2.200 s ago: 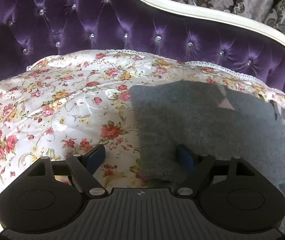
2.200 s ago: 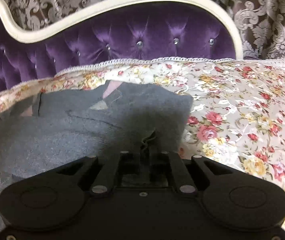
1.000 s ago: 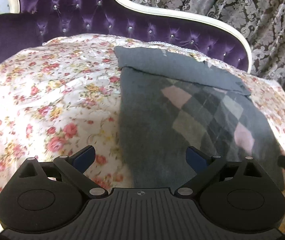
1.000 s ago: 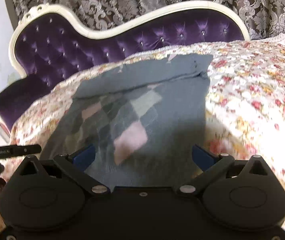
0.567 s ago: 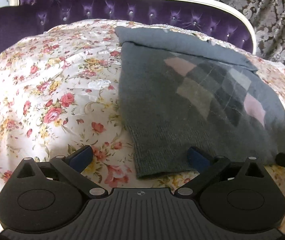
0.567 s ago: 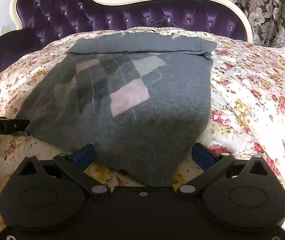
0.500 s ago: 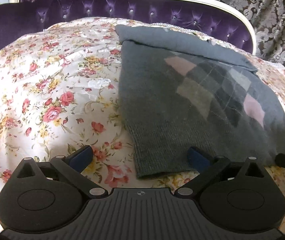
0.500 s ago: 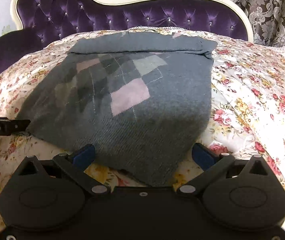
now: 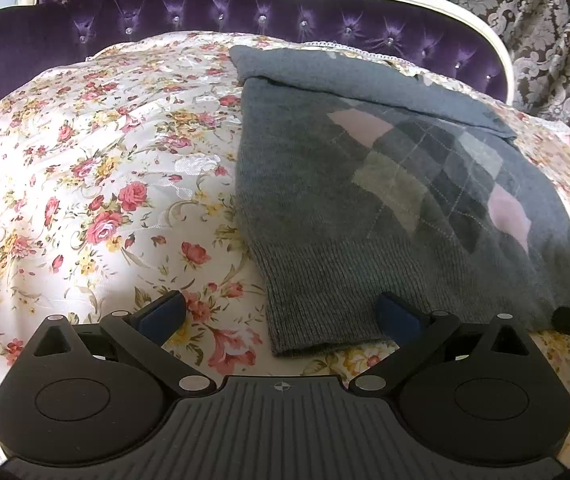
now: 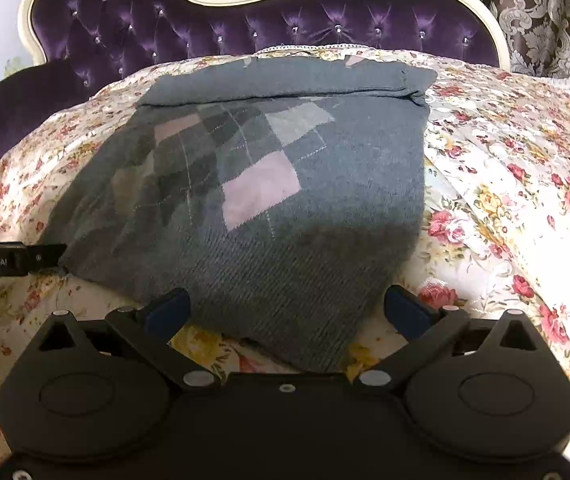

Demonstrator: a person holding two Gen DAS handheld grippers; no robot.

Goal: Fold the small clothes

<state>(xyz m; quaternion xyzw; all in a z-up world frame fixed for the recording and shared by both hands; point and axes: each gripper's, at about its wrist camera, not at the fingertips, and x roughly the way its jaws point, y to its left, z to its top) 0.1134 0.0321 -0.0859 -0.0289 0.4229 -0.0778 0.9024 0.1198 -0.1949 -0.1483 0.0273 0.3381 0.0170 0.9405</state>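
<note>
Broadly, a purple tufted sofa (image 10: 325, 36) with a cream carved frame fills the back of both views, with a grey damask curtain (image 10: 545, 4) hanging behind it. A floral cover (image 9: 85, 184) printed with pink roses is spread over the whole seat, its lace hem lying along the foot of the backrest.

A grey argyle sweater (image 10: 269, 200) lies flat on the cover, folded into a rough rectangle. Its far end is turned over into a plain grey band running along the back edge of the seat, just short of the backrest. Pink, pale grey and dark diamonds show on the upper face; the ribbed hem lies nearest the front edge of the seat.

The left gripper (image 9: 281, 314) is spread wide and holds nothing. Its left blue pad is over bare cover, its right pad at the sweater's near left hem corner; whether it touches the knit I cannot tell.

The right gripper (image 10: 285, 306) is likewise wide apart and empty. The sweater's near right corner lies between its blue pads, and its shadow falls on the hem.

In the right wrist view, part of the left tool, lettered in white, shows at the left edge beside the sweater's left corner.
</note>
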